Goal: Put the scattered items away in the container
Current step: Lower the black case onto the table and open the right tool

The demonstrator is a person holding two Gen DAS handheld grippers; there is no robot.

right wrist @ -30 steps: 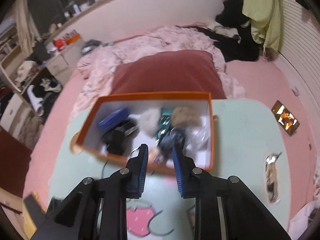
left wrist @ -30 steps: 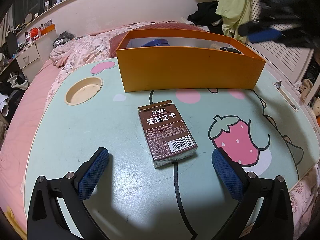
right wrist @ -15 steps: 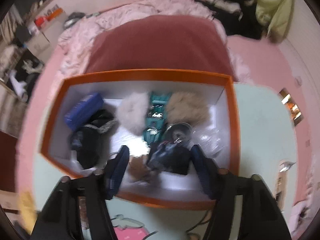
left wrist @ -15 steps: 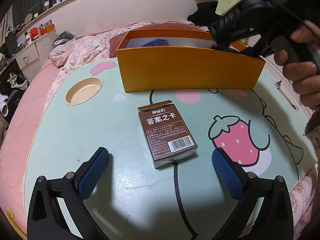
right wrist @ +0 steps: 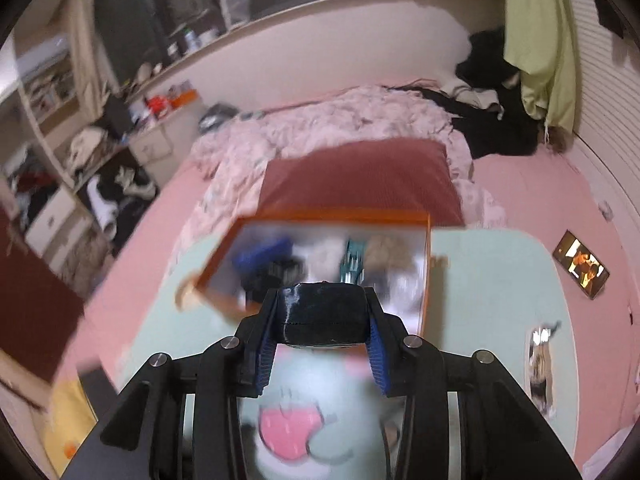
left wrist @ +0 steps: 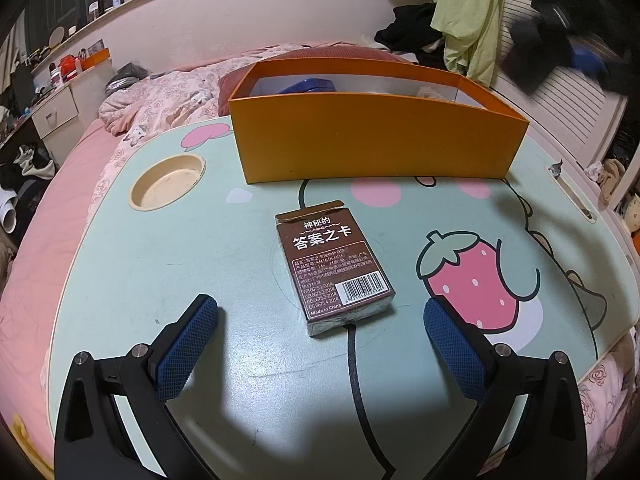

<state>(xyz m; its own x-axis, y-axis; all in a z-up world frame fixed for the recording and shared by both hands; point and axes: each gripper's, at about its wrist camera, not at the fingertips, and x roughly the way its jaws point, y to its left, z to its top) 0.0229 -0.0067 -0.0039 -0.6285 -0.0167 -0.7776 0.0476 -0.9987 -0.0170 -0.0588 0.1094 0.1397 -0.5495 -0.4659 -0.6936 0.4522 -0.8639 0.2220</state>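
While looking forward from the left wrist, shows the left gripper spread wide and empty, low over a mint cartoon table. Places a brown card box flat on the table just ahead, between the two pads, touched by neither. Sets the orange container upright behind it, apart from the box, with a blue item showing inside. Catches the right gripper only as a dark blur at upper right. Could go wrong on closing: lies slightly skewed to the pads, so might twist out, and its far flap stands raised, so might spill cards if tipped. Differs from half a second ago only in that blur, then low at the container's rim, now higher and off to the side.

Turning to the right wrist, shows the right gripper clamped on a dark block, pads pressing its two sides, held in the air over the table with the container smeared beyond. Could slip in such fast motion, judging by the blur. Differs from a second ago: then nearly closed and empty; has just been opening, straddled a dark item inside the container, now carries the block clear of it.
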